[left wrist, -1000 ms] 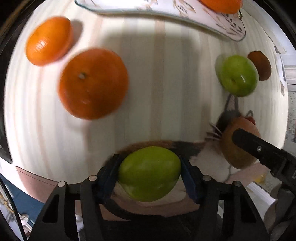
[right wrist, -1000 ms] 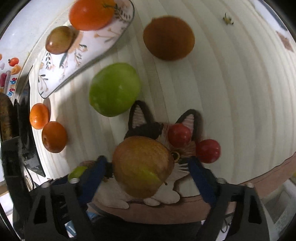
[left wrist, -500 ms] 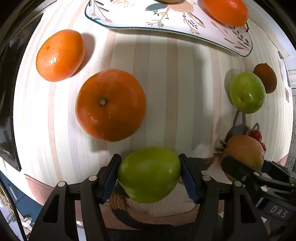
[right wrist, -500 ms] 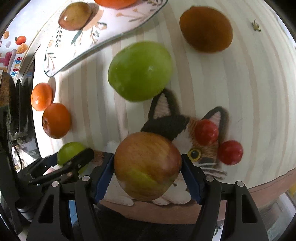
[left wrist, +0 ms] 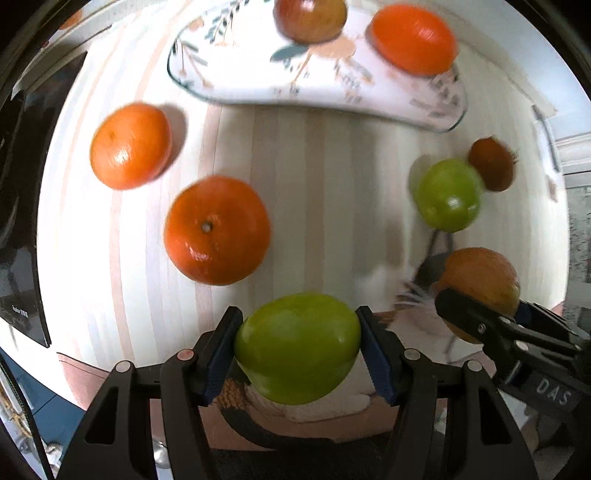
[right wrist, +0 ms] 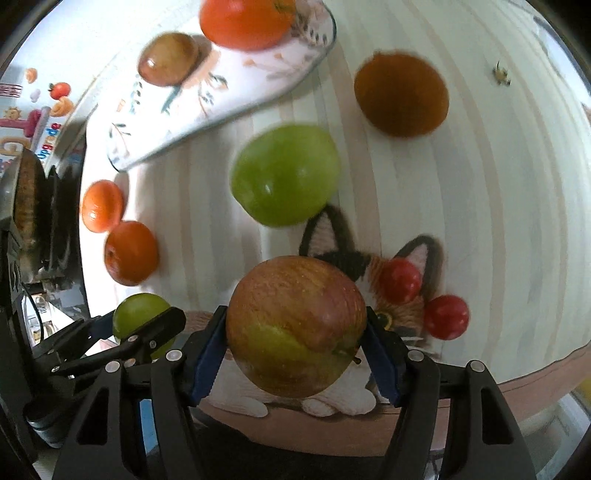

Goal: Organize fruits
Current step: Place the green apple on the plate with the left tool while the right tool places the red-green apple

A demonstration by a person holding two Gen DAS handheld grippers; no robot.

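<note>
My left gripper [left wrist: 298, 349] is shut on a green apple [left wrist: 297, 347], held above the table's near edge. My right gripper [right wrist: 295, 328] is shut on a red-green apple [right wrist: 295, 325]; it also shows in the left wrist view [left wrist: 480, 284]. A floral plate [left wrist: 332, 92] at the back holds a small reddish apple [left wrist: 310, 18] and an orange fruit [left wrist: 413, 38]. Two oranges [left wrist: 216, 230] [left wrist: 129, 146], another green apple [left wrist: 448, 194] and a brown fruit [left wrist: 491, 168] lie on the striped table.
A cat-shaped mat [right wrist: 399, 295] lies at the near edge with two cherry tomatoes [right wrist: 400, 280] [right wrist: 445, 315] on it. A dark appliance [left wrist: 18, 221] stands at the left. A small bit of debris [right wrist: 500, 74] lies far right.
Both grippers have lifted and drawn back with their apples. The plate and loose fruit now sit lower and smaller in both views.
</note>
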